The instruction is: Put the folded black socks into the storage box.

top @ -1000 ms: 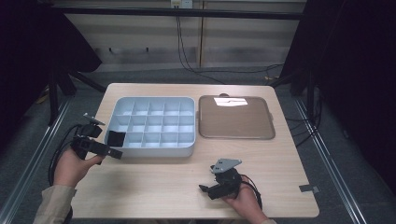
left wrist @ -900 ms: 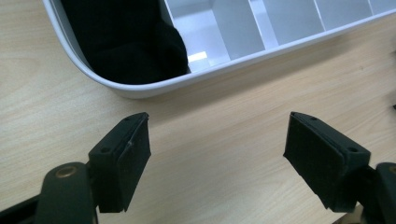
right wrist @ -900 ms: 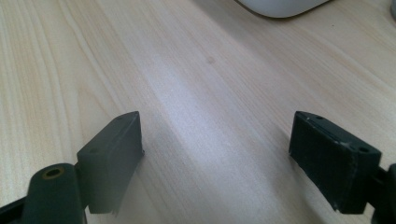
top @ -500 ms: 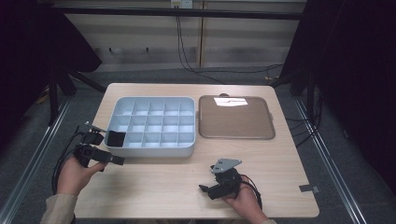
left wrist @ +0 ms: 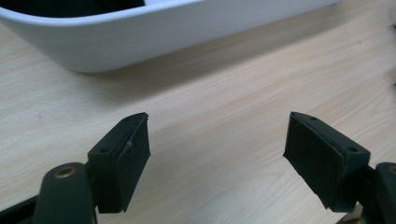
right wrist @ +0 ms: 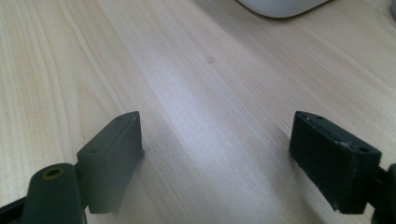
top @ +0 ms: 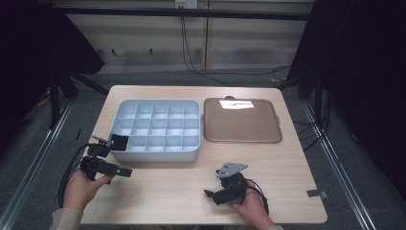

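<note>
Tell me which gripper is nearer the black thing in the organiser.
Left. The left gripper is just beside the organiser, below the black thing in its near-left compartment. The right gripper rests farther off, near the table's front edge.

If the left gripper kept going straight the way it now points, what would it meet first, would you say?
Probably the white compartment tray: the open left gripper points across bare table toward its outer wall, though depth is hard to judge.

A pale wooden desk point(top: 297, 191) stands on grey floor point(top: 349, 158); cables point(top: 191, 52) hang down the beige wall point(top: 143, 38), flanked by dark curtains point(top: 368, 72).
</note>
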The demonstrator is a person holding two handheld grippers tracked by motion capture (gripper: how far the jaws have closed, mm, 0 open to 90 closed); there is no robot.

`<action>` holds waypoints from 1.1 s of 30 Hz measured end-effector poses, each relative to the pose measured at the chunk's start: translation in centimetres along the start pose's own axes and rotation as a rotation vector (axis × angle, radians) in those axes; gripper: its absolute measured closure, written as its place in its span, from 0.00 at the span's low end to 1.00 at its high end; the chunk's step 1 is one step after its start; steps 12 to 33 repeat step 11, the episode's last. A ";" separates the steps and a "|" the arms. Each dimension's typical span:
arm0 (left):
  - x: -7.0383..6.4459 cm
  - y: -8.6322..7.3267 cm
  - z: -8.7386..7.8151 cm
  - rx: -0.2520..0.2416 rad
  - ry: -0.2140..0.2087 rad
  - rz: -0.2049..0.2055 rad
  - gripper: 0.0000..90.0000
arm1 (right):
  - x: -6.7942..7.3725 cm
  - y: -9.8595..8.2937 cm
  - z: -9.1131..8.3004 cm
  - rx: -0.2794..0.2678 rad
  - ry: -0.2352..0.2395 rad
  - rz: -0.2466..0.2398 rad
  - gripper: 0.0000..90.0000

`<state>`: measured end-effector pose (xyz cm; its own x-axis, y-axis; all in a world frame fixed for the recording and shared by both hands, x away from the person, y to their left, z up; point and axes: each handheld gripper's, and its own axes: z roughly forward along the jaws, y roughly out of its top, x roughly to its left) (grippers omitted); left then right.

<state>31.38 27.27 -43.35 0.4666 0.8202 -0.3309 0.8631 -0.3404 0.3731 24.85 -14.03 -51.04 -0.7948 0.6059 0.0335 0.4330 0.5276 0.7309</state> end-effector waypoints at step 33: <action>-0.7 -0.5 1.3 0.027 0.009 0.025 0.24 | 0.0 0.0 0.0 0.000 0.000 -0.003 0.19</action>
